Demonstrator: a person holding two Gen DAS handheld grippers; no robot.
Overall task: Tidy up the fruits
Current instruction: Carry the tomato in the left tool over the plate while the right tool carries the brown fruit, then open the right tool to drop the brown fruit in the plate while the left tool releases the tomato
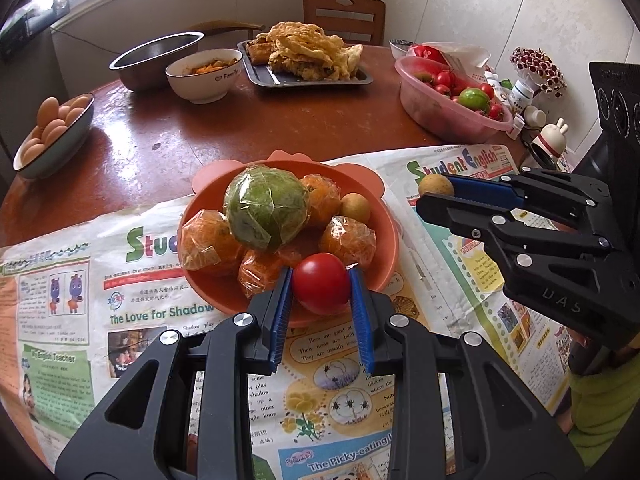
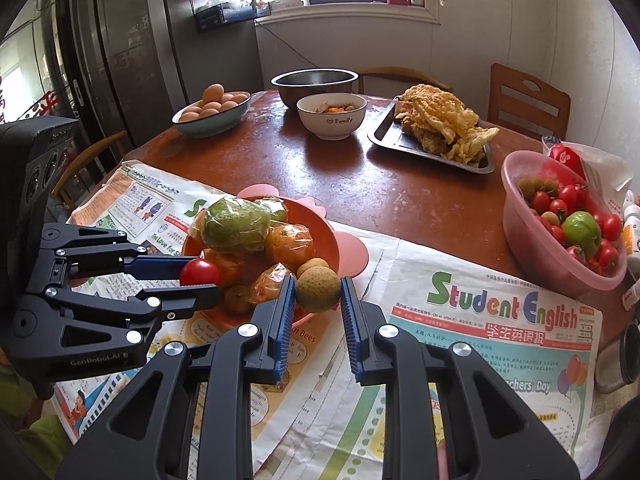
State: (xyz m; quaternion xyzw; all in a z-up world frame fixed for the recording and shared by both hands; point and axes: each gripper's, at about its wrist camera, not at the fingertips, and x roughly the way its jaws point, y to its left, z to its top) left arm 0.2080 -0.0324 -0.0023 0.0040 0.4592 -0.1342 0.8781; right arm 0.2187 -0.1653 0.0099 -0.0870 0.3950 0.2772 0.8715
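My left gripper [image 1: 320, 280] is shut on a red tomato [image 1: 320, 286] just above the near rim of the orange plate [image 1: 390, 256]. The plate holds a plastic-wrapped green fruit [image 1: 266, 210], several wrapped oranges [image 1: 210, 244] and a small brown fruit [image 1: 355, 208]. My right gripper [image 2: 318, 284] is shut on a round brownish-green fruit [image 2: 318, 288] at the plate's [image 2: 334, 240] right side. In the right wrist view the left gripper [image 2: 202, 276] with its tomato [image 2: 200, 273] shows at the left.
Newspaper [image 2: 500, 312] covers the near part of the round brown table [image 1: 192, 128]. A pink basin [image 2: 516, 216] of cherry tomatoes stands at the right. Further back are an egg bowl [image 2: 212, 124], a steel bowl [image 2: 314, 84], a white bowl [image 2: 332, 120] and a tray of fried food [image 2: 436, 148].
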